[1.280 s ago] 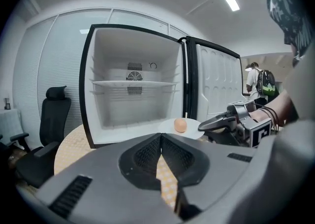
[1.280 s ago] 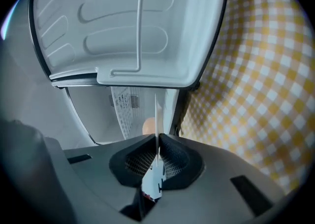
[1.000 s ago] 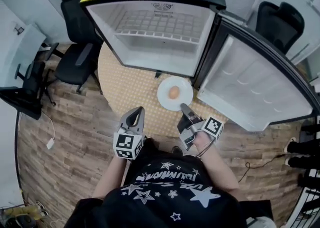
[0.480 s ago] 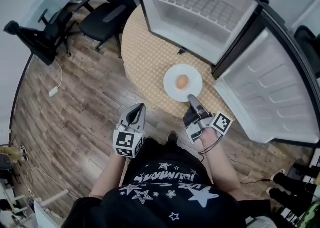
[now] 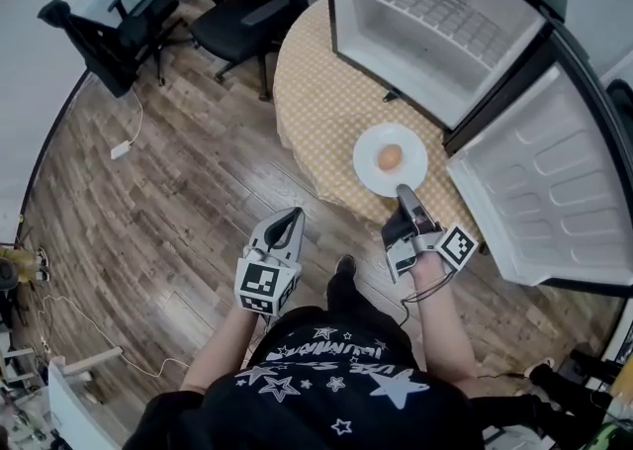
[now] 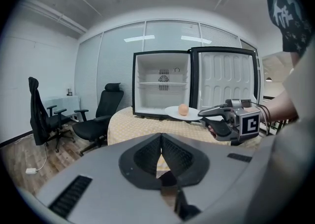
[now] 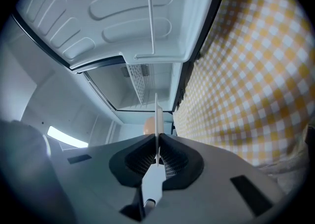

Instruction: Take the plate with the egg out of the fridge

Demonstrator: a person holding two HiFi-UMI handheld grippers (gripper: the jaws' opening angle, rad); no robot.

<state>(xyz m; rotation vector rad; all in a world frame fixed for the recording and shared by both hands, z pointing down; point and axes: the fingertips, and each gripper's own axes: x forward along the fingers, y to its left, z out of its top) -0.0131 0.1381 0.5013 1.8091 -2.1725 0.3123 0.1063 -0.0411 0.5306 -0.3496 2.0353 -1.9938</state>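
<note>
A white plate (image 5: 374, 173) carrying a brown egg (image 5: 390, 155) hangs level over the round table (image 5: 316, 102) with its yellow checked cloth, just in front of the open fridge (image 5: 435, 33). My right gripper (image 5: 404, 195) is shut on the plate's near rim. In the right gripper view the plate (image 7: 157, 114) runs edge-on between the pads of the right gripper (image 7: 157, 142), and the egg (image 7: 148, 125) peeks out behind. My left gripper (image 5: 293, 215) hangs to the left over the floor, shut and empty. From the left gripper (image 6: 161, 140) view, plate (image 6: 172, 112) and egg (image 6: 182, 109) show ahead.
The fridge's shelves look bare, and its door (image 5: 549, 191) stands wide open to the right. Two black office chairs (image 5: 252, 13) stand left of the table, with a folded one (image 5: 109, 43) further left. Cables and a white plug (image 5: 121, 149) lie on the wood floor.
The head view has swung left and back, so the fridge sits further up and right. The right gripper keeps its hold on the plate; the left gripper stays shut and empty.
</note>
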